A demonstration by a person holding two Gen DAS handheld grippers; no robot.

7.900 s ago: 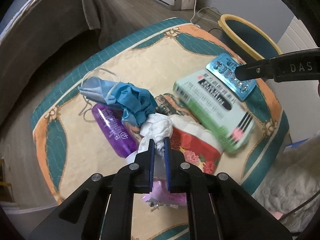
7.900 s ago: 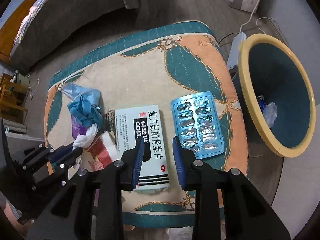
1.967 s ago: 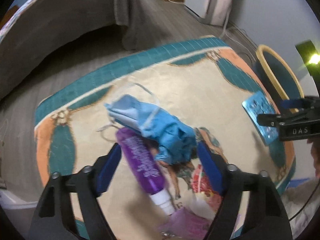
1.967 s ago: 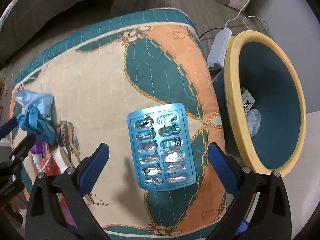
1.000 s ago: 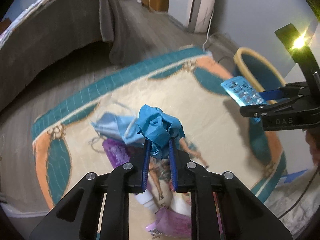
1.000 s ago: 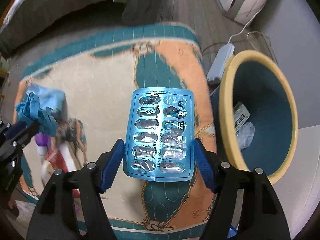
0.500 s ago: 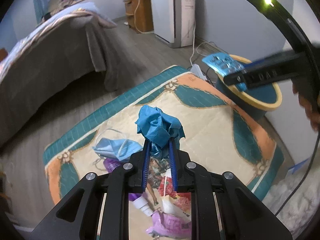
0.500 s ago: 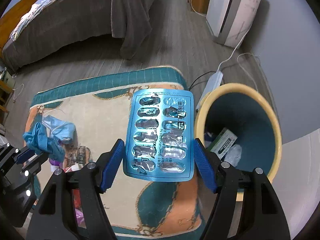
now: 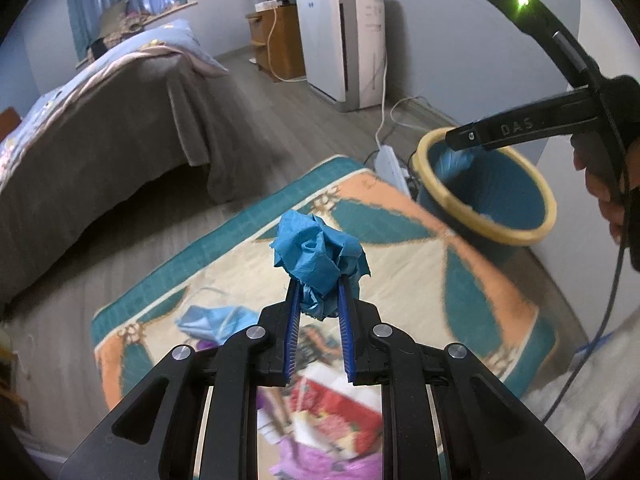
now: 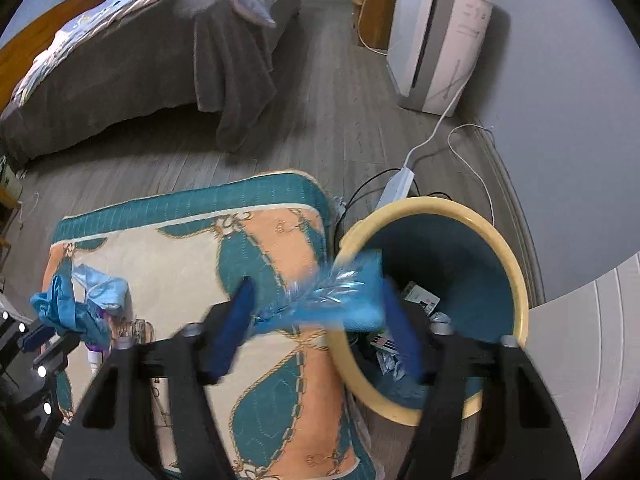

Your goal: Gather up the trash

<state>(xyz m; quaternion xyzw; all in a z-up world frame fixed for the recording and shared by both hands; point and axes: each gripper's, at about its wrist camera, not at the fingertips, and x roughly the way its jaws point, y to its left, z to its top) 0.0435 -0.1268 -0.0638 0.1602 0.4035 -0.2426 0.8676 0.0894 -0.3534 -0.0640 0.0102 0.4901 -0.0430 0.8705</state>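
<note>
Working in a bedroom, over a patterned mat [image 9: 404,248] spread on the grey wood floor, with a bed [image 9: 100,128] at far left and a yellow-rimmed bin [image 9: 500,237] standing just off the mat's right edge.

Carrying two pieces of trash towards that bin at once, by the look of it. Clamping a crumpled blue glove [image 9: 320,256] between the closed-in jaws of the left gripper [image 9: 318,316], lifted clear of the mat and well short of the bin. Holding the right gripper [image 10: 316,300] over the bin's near-left rim, with a blue blister pack [image 10: 352,308] smeared by motion between its spread fingers; not possible to tell whether gripping it or letting it fall. Showing some packaging already lying inside the bin.

Judging the step in hand as dropping the blister pack. Next, probably: clearing the right gripper away from the bin mouth, swinging the glove rightwards until fully above the opening, then opening the jaws.

Leaving a face mask [image 9: 216,320], a red packet [image 9: 340,408] and a purple wrapper [image 9: 320,460] on the near-left part of the mat.
</note>
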